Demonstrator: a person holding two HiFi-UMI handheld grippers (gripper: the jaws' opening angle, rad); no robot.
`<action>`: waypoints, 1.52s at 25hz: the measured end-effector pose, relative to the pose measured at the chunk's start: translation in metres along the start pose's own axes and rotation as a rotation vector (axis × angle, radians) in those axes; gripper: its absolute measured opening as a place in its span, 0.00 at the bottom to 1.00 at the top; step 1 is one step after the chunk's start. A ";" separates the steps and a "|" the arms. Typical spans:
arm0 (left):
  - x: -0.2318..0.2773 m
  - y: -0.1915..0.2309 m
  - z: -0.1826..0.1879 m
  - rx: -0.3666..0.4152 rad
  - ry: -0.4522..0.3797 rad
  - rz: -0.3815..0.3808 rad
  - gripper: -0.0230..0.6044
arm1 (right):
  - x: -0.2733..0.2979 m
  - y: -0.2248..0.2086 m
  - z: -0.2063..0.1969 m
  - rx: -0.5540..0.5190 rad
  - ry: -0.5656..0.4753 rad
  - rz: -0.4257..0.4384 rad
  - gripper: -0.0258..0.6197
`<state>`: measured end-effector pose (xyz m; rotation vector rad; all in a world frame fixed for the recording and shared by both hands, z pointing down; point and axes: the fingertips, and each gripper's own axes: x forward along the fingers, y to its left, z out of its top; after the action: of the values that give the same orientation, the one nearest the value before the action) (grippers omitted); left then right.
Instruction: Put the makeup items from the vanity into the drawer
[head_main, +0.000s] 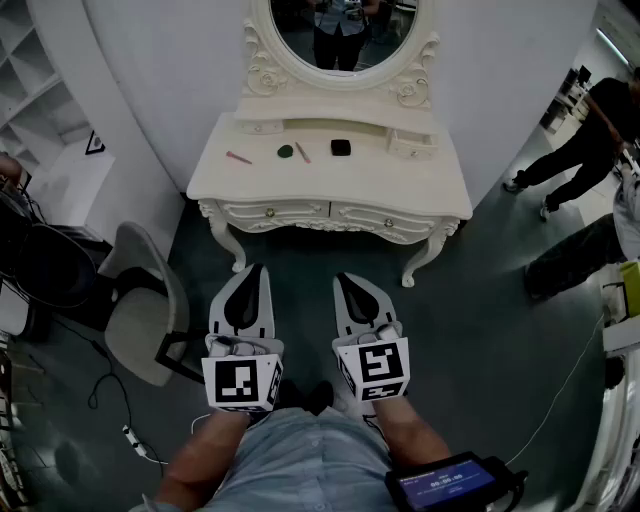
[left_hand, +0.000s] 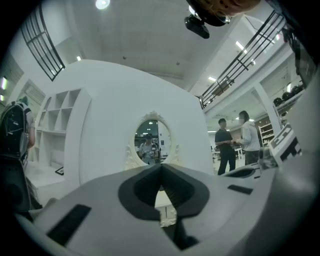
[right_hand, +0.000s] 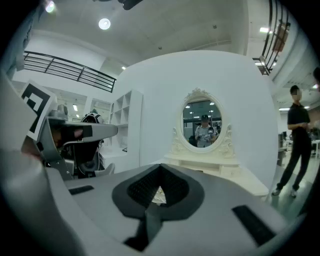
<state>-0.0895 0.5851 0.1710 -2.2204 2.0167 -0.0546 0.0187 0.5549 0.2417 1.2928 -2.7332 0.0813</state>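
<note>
Nothing has been picked up yet. The left hand-held gripper (head_main: 256, 270) and the right hand-held gripper (head_main: 347, 280) hang side by side over the floor, well short of the vanity's worktop (head_main: 410, 188). Each has its jaws closed tip to tip with nothing between them. The makeup lies in a loose row towards the back edge of the worktop: a pink stick (head_main: 238, 157) nearest the left edge, then a green round piece (head_main: 285, 152) with a reddish stick (head_main: 302, 152) just beside it, and a black compact (head_main: 340, 147) about mid-way along. Under the front edge the left front drawer (head_main: 270, 212) and the right front drawer (head_main: 385, 219) both look shut. The sensible first step, as I judge it, is to move in squarely to the front edge and open a drawer before lifting anything. One hand-held gripper should part its jaws, take the small knob and pull straight out and level so the drawer does not bind. The other hand-held gripper can be opened on the way, ready for the items. The thin sticks lie flat and will probably be awkward: come down across their length, not along it, and pinch near the middle. The chair (head_main: 140, 300) by the left front corner should be kept clear of the left elbow.
</note>
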 end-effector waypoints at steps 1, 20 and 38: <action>0.000 -0.003 -0.001 0.001 0.000 0.002 0.04 | -0.001 -0.002 -0.001 -0.002 0.000 0.002 0.04; 0.080 0.010 -0.037 -0.037 0.053 -0.013 0.04 | 0.070 -0.050 -0.020 0.053 0.057 -0.001 0.04; 0.243 0.090 -0.040 -0.059 0.000 -0.098 0.04 | 0.233 -0.110 0.028 0.016 0.041 -0.102 0.04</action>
<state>-0.1586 0.3327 0.1822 -2.3539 1.9319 -0.0054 -0.0447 0.3040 0.2434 1.4155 -2.6330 0.1193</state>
